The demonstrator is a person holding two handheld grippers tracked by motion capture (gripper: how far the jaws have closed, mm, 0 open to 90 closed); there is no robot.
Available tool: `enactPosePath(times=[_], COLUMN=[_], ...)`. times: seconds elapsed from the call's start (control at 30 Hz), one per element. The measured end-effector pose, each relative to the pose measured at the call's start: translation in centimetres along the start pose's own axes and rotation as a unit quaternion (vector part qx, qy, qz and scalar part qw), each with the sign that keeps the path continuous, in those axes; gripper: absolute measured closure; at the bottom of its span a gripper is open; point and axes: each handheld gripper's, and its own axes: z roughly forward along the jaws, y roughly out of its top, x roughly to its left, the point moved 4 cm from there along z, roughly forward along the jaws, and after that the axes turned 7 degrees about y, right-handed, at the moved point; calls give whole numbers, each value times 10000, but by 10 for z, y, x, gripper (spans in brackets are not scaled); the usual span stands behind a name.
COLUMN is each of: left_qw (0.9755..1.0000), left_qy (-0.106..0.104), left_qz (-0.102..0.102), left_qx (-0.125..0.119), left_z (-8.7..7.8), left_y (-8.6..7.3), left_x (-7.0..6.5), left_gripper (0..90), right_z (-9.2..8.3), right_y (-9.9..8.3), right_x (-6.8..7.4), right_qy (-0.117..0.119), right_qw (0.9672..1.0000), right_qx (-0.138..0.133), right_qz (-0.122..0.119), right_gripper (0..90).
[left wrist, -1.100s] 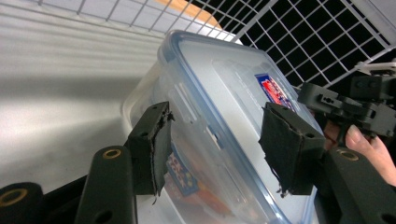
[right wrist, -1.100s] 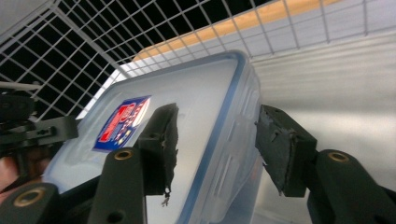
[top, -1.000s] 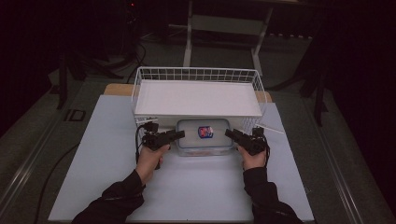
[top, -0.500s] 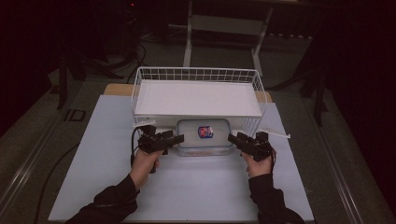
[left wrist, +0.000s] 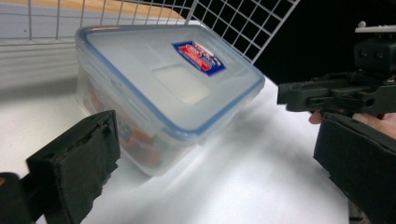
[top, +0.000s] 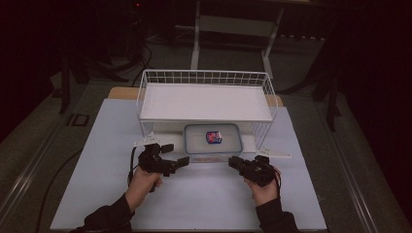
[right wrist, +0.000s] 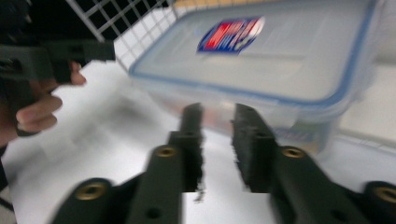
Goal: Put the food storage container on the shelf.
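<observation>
A clear plastic container [top: 213, 141] with a blue-rimmed lid and a red-and-blue label stands at the front of the white wire basket [top: 204, 77]. My left gripper [top: 176, 154] hangs just left of it and nearer me. Its jaws have just been opening and now stand wide, with nothing between them. In the left gripper view the container [left wrist: 173, 79] lies ahead, beyond the left gripper [left wrist: 215, 135]. My right gripper [top: 234, 161] sits off the container's near right corner. Its jaws have just been closing on nothing. In the right gripper view the right gripper [right wrist: 218, 114] keeps a narrow gap before the container [right wrist: 261, 60].
The basket carries a flat white board [top: 204, 102] across its top. A pale blue mat [top: 204, 204] covers the table, with bare room between the hands and the near edge. The table edges drop to a dark floor on both sides.
Both hands have drawn back from the container's sides toward the near edge. The left jaws have spread wide and the right jaws have come nearly together.
</observation>
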Motion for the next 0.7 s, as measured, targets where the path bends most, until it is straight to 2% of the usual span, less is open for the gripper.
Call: enactPosePath(times=[0.1,0.17,0.23,0.3,0.37,0.57,0.63,0.7], left_qw=[9999,9999,9999,9999,9997,9997,9992,9992], left_qy=[-6,-6,39,54,72,75,200,200], left_qz=[86,86,126,159,229,237,336,345], left_qx=[58,58,32,16,31,38,-76,-90], left_z=[-1,-1,0,0,1,3,1,0], left_y=[-6,-6,-8,-9,-11,-13,-13,-12], left_x=[-2,-2,-2,-2,-2,-2,-1,-1], left_gripper=[0,0,0,0,0,0,0,0], right_z=[7,10,21,27,33,48,54,58], right_y=[-4,-4,-6,-6,-5,-1,1,2], right_x=[1,1,2,1,0,-2,-3,-5], right_qy=[-37,-41,-116,-138,-142,-214,-235,-246], right_qw=[9998,9997,9990,9987,9986,9981,9982,9981], right_qx=[167,229,377,450,478,526,507,526], right_qz=[-28,-59,-194,-177,-170,-248,-196,-218], right_gripper=[885,885,897,898,898,899,898,899])
